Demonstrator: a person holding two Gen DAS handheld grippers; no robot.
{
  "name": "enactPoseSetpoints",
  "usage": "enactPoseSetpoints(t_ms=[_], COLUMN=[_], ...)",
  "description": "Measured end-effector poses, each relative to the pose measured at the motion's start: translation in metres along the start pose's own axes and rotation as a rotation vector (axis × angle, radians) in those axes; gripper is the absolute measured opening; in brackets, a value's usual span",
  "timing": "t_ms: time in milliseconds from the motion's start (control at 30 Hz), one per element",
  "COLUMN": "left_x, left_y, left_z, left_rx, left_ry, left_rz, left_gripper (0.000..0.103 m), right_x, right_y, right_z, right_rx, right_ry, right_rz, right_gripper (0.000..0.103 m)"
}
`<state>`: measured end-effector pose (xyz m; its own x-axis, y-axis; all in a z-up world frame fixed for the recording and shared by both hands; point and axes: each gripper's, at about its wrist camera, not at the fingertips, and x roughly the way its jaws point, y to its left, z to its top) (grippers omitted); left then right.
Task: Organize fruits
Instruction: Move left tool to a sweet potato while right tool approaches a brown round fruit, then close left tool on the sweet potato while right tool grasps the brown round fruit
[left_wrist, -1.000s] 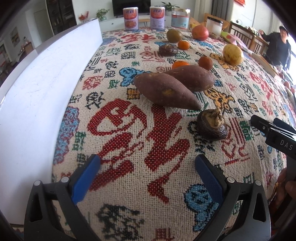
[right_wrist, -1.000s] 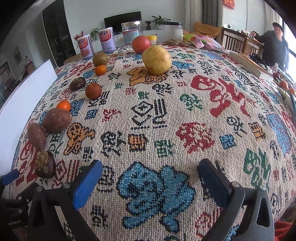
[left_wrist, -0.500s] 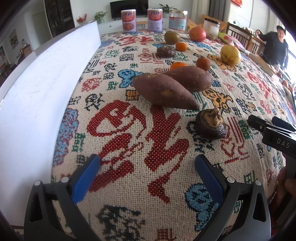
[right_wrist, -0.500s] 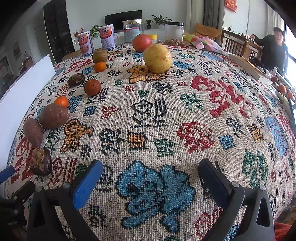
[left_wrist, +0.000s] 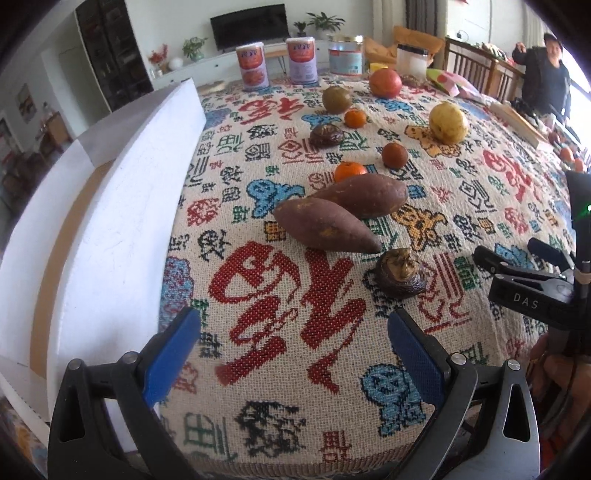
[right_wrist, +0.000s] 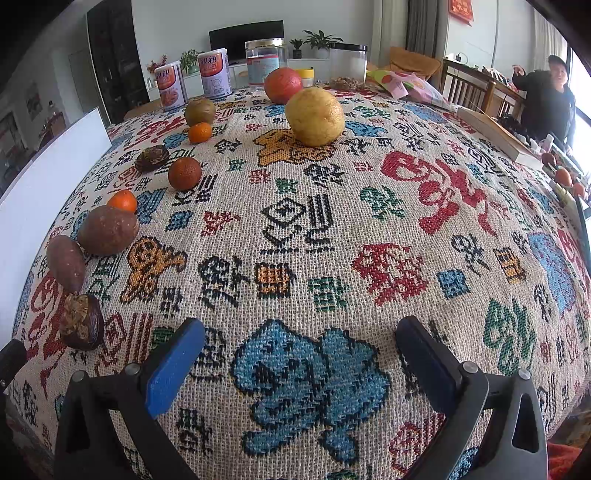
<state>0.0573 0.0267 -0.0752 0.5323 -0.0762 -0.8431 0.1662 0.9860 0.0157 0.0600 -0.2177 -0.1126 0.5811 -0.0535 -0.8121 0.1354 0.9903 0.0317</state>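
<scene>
The worktop is lying under a woven patterned cloth, and a white foam board is standing along its left edge, walling that side off. Taking the nearer sweet potato as the landmark: a second sweet potato is lying just behind it, touching it. Beyond that, well apart and to the right, a big yellow citrus is sitting alone. A wrinkled dark fruit is resting just in front of the landmark's tip, and small tangerines are trailing off behind. The fruits are sitting in a loose line, probably laid out for sorting.

The left tool is hovering wide apart and empty, short of the landmark. The right tool is likewise gaping, holding nothing, over bare cloth to the landmark's right, where room looks ample.
</scene>
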Motion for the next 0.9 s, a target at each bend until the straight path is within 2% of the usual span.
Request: enactPoseSetpoints(t_ms=[67,100,133,200,300,400,533,633,700,800,900], left_x=[0.007,0.012,0.017,0.028,0.046,0.072,0.07,0.05,0.046,0.048,0.055], left_y=[0.018,0.025,0.027,0.019,-0.002,-0.01,0.017,0.036,0.038,0.022,0.007], left_z=[0.006,0.01,0.015,0.03,0.055,0.064,0.044,0.031,0.031,0.04,0.052], left_rx=[-0.126,-0.175,-0.204,-0.199,-0.172,-0.145,-0.175,-0.184,-0.171,-0.085,0.02], left_ry=[0.028,0.041,0.05,0.046,0.016,0.048,0.109,0.099,0.098,0.073,0.041], left_rz=[-0.132,-0.174,-0.199,-0.213,-0.161,-0.032,-0.037,0.001,-0.035,-0.051,-0.009], left_gripper=[0.102,0.102,0.101,0.101,0.101,0.102,0.102,0.1,0.101,0.1,0.099], right_x=[0.0,0.0,0.0,0.0,0.0,0.0,-0.001,-0.001,-0.001,-0.001,-0.001], right_y=[0.0,0.0,0.0,0.0,0.0,0.0,-0.001,0.0,0.0,0.0,-0.001], right_z=[0.0,0.0,0.0,0.0,0.0,0.0,0.0,0.0,0.0,0.001,0.001], right_rx=[0.0,0.0,0.0,0.0,0.0,-0.001,-0.003,-0.003,-0.001,0.002,0.008], right_ry=[0.0,0.0,0.0,0.0,0.0,0.001,0.001,0.001,0.001,0.002,-0.001], right_rz=[0.0,0.0,0.0,-0.001,-0.003,-0.002,0.002,0.0,-0.002,-0.004,0.007], right_gripper=[0.103,0.103,0.103,0.103,0.103,0.103,0.103,0.103,0.103,0.103,0.103])
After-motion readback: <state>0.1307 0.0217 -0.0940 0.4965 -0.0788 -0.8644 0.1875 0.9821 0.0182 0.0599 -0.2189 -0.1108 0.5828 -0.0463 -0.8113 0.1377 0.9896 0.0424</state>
